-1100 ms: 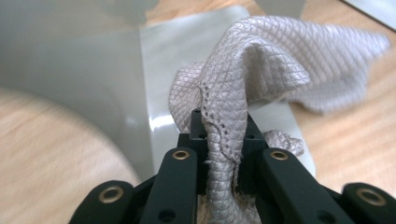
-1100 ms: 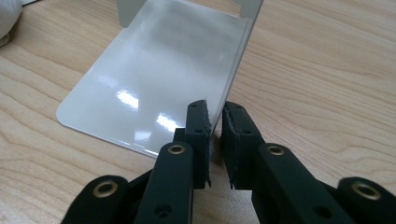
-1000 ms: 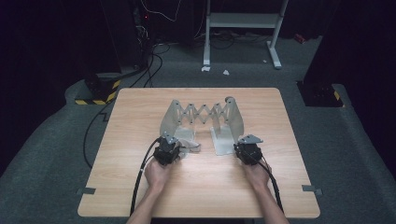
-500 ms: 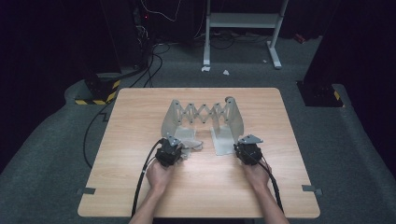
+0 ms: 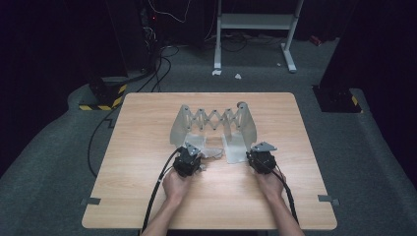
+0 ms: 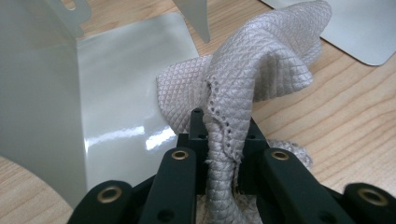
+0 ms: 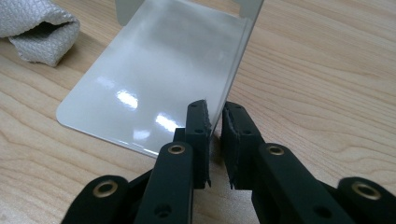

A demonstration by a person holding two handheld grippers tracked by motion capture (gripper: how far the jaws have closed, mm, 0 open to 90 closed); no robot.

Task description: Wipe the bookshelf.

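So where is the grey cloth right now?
The cloth is pinched in the left gripper, lifted just over the table between the two grey metal plates, near the left one.

The right tongs rise from the bottom, their two black jaws set close on either side of the upright edge of a glossy grey plate, which seems pinched between them. The plate's flat base lies on the wooden surface, one rounded corner towards the tongs. A folded white cloth lies on the surface just beyond the plate's far corner.
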